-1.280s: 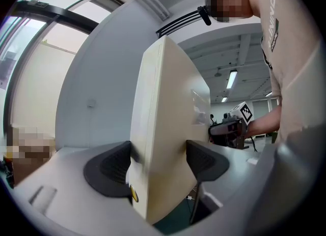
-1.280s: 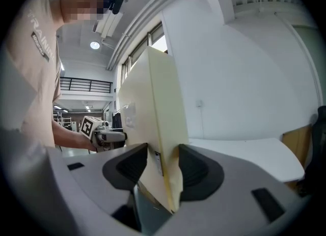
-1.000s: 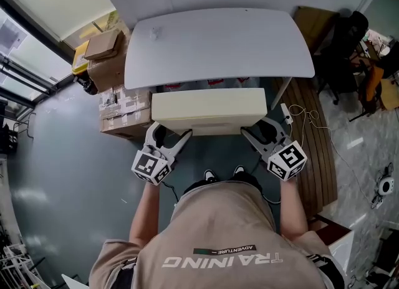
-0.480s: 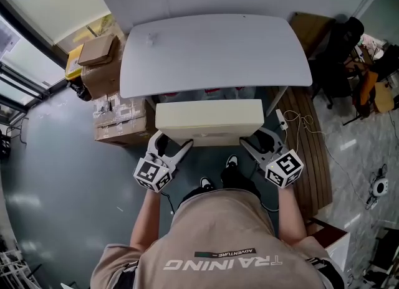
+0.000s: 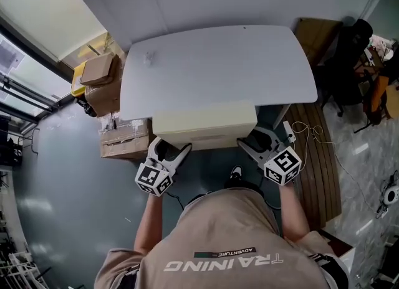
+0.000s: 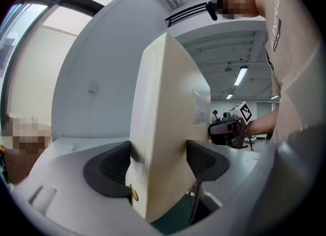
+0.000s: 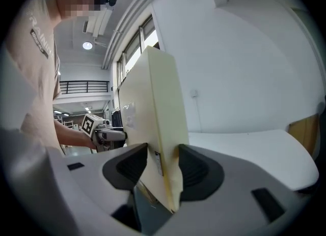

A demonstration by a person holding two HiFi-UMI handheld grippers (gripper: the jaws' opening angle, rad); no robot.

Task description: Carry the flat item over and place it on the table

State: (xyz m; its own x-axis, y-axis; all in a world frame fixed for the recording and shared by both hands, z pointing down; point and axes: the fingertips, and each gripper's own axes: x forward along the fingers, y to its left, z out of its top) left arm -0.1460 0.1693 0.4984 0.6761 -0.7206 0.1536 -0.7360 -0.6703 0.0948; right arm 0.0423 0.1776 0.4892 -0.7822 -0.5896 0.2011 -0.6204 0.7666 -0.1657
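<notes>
A flat cream-coloured panel (image 5: 204,129) hangs level at the near edge of the white table (image 5: 218,63), its far edge under or at the tabletop's rim. My left gripper (image 5: 178,151) is shut on the panel's near left corner, and my right gripper (image 5: 245,145) is shut on its near right corner. In the left gripper view the panel (image 6: 163,128) stands edge-on between the two dark pads (image 6: 109,169). The right gripper view shows the same panel (image 7: 158,128) pinched between its pads (image 7: 196,171), with the table (image 7: 244,148) just beyond.
Cardboard boxes (image 5: 109,85) are stacked on the floor left of the table. A dark office chair (image 5: 349,51) and a wooden board (image 5: 312,151) lie to the right, with a white cable (image 5: 308,126) on the floor. The person's feet (image 5: 235,173) show below the panel.
The panel has moved forward with both grippers toward the table; its far edge has gone from short of the tabletop to its near rim. Both grips are unchanged.
</notes>
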